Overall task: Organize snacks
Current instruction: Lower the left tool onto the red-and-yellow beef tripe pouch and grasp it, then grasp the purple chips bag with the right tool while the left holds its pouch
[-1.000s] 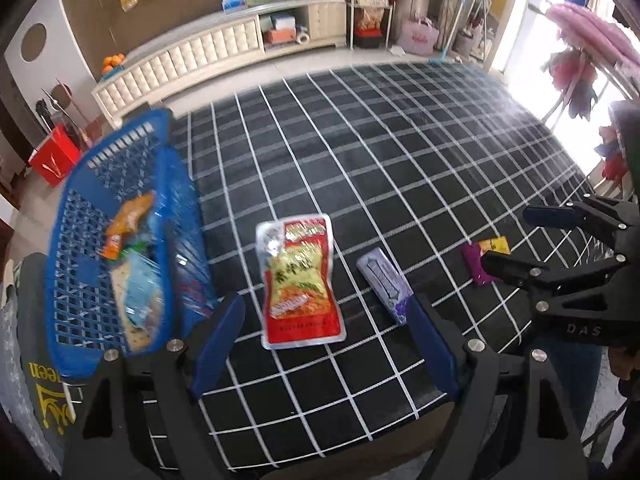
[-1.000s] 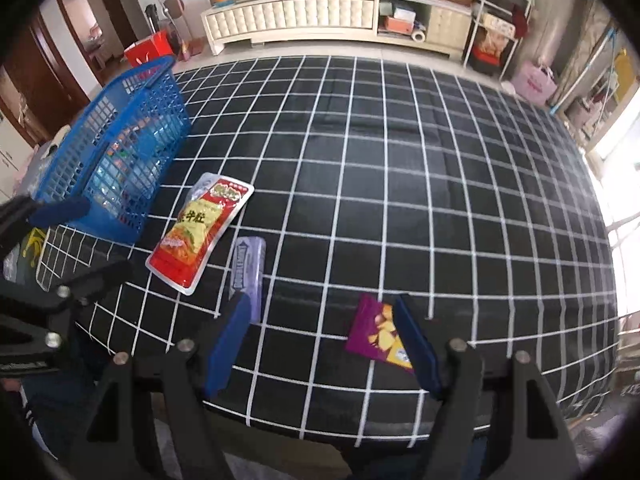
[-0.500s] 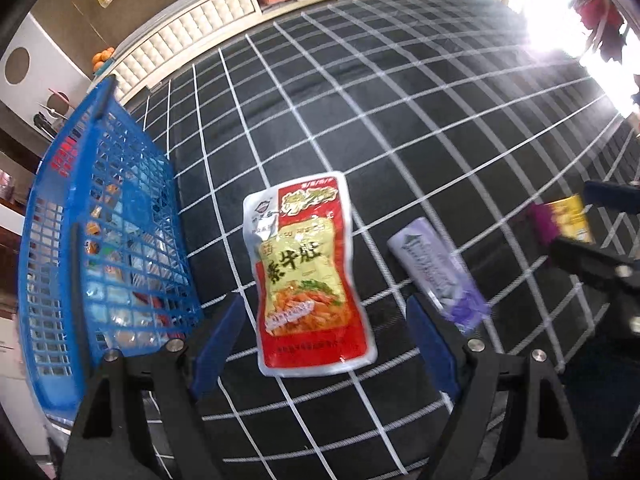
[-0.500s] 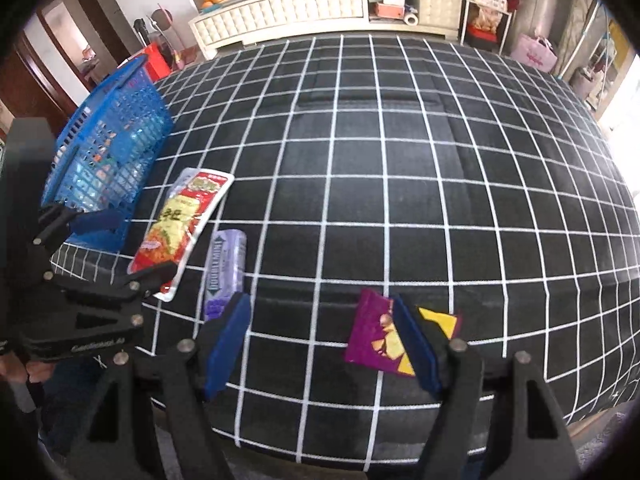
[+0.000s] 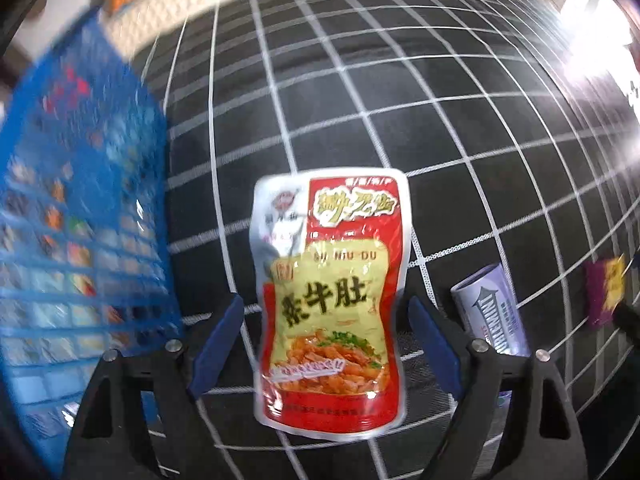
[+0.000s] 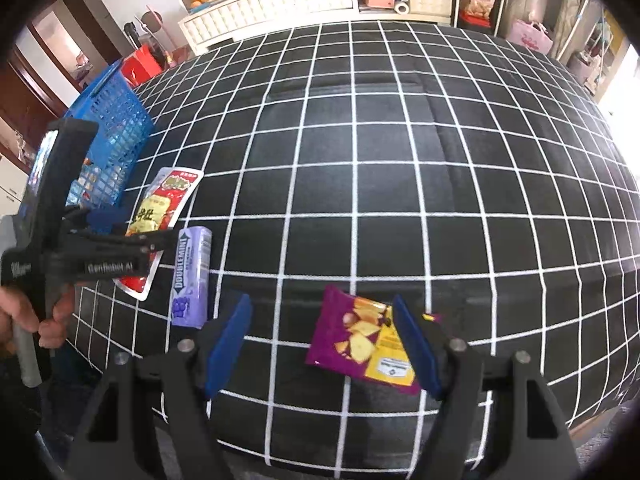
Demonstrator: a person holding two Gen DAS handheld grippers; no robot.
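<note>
left gripper [image 5: 322,344] jaws spread, straddling red pouch [image 5: 330,300] mid-frame | likely light, floppy, slick foil, so pinch sealed bottom edge | right gripper [image 6: 322,344] agape over purple chip packet [image 6: 362,342], lower centre

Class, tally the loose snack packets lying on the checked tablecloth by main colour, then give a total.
Red foil pouch: 1
Lilac gum pack: 1
Purple-and-yellow crisp packet: 1
Total: 3
</note>
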